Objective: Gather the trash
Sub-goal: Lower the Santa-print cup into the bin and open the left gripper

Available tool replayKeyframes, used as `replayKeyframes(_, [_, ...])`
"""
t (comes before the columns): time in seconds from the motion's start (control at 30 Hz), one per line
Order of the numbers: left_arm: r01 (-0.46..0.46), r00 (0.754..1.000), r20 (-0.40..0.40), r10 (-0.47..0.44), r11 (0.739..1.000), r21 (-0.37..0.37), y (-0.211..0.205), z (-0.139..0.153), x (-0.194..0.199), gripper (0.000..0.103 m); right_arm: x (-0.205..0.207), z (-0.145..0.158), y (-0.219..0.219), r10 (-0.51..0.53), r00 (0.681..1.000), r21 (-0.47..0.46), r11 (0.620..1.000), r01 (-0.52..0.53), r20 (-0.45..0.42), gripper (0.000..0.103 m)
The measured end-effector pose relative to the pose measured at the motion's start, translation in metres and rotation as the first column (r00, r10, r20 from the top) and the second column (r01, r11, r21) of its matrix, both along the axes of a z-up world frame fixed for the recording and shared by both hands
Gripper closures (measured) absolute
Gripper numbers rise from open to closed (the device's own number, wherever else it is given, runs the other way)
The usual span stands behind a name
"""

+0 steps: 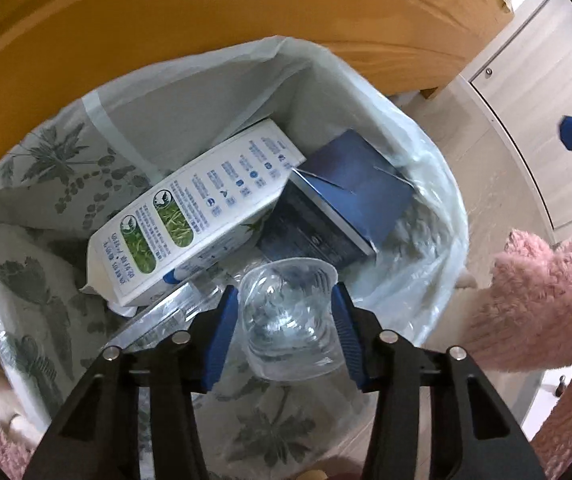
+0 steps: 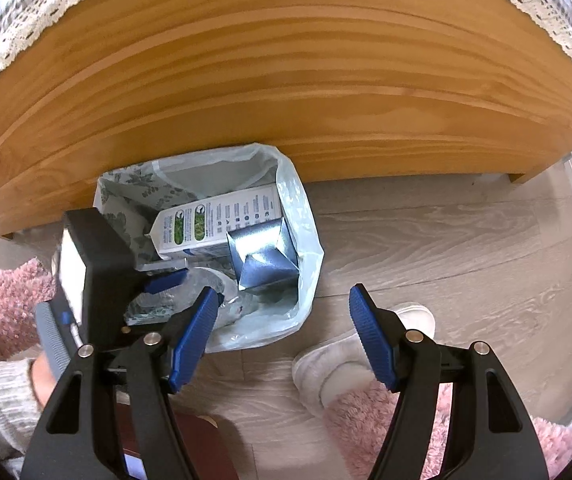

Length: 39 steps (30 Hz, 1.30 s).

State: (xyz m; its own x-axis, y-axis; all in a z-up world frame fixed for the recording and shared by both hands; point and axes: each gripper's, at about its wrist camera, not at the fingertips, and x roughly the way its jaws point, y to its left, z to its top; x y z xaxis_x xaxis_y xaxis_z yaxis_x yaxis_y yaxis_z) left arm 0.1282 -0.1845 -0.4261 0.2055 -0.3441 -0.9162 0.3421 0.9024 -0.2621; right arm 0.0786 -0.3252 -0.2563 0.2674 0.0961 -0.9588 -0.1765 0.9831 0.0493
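A bin lined with a pale leaf-printed bag (image 1: 190, 80) stands on the floor against a wooden panel. Inside it lie a white milk carton (image 1: 190, 208), a dark blue carton (image 1: 346, 200) and clear plastic wrapping. My left gripper (image 1: 286, 290) hangs just over the bin's near side, its blue pads pressed on both sides of a clear plastic cup (image 1: 290, 320), which is slightly squashed. My right gripper (image 2: 283, 291) is higher, to the right of the bin (image 2: 306, 240). It stands open above the floor with nothing between its fingers.
A wooden furniture side (image 2: 286, 80) with a lace cloth on top rises behind the bin. Grey wood floor (image 2: 446, 240) lies to the right, with a white cabinet (image 1: 526, 100) beyond. A person's pale slipper (image 2: 346, 360) and pink fleece sleeve (image 1: 546, 300) are close by.
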Motion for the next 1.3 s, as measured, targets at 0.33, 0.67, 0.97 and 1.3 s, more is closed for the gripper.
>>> replayKeyframes(0.33, [0.008,0.998,-0.059,-0.007,1.0,0.018,-0.003,-0.018,0.007,0.058,-0.004,0.001,0.001,0.0,1.0,0.001,1.0,0.0,0.009,0.037])
replayKeyframes(0.67, [-0.137,0.984,-0.125,0.13,0.99,-0.044,0.032,0.012,0.007,0.022,-0.003,0.0,0.0,-0.005,1.0,0.003,1.0,0.005,-0.001,0.037])
replayKeyframes(0.97, [-0.184,0.978,-0.095,0.186,0.983,0.029,0.05,0.045,-0.002,0.007,-0.005,-0.002,-0.002,-0.007,1.0,0.048,0.999,0.009,-0.03,0.017])
replayKeyframes(1.3, [-0.198,0.979,-0.039,0.199,0.98,0.035,0.057,0.075,-0.012,0.007,-0.007,-0.004,0.002,0.01,0.999,0.058,0.998,-0.008,-0.034,0.012])
